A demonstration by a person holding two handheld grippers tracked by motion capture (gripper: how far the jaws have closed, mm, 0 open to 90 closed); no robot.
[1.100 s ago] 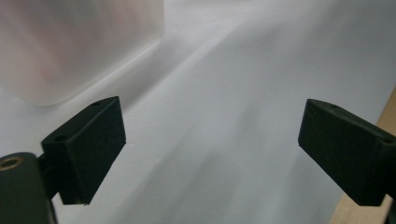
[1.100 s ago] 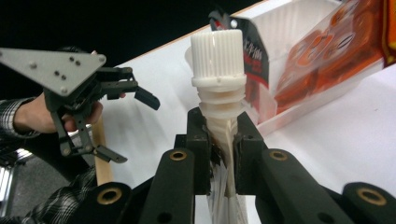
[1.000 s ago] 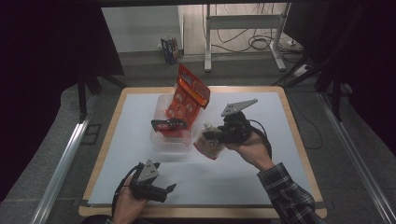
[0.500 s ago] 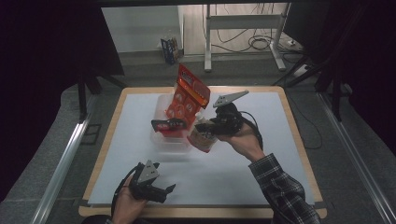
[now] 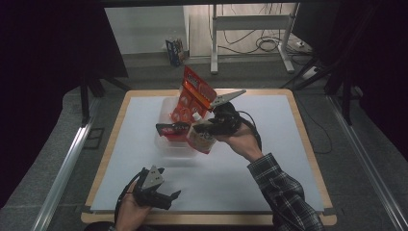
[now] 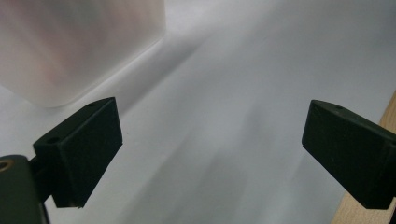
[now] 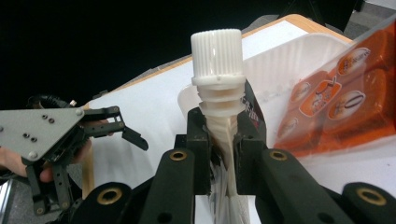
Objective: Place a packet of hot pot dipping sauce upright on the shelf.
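My right gripper is shut on the neck of a spouted pouch, which hangs over the right rim of a clear plastic bin. In the right gripper view the fingers pinch the ribbed spout just under its white screw cap. An orange snack package leans upright in the bin's far end, also seen as the orange package to the right. A dark flat item lies across the bin. My left gripper rests near the table's front edge, open with nothing between its fingers.
The white table top has a wooden border; its front edge lies close by the left gripper. A corner of the frosted bin stands ahead of the left gripper. A metal frame and cables are on the floor behind.
My right gripper has carried the pouch leftward, from the table's middle to the bin's right rim. The left gripper has stayed in place.
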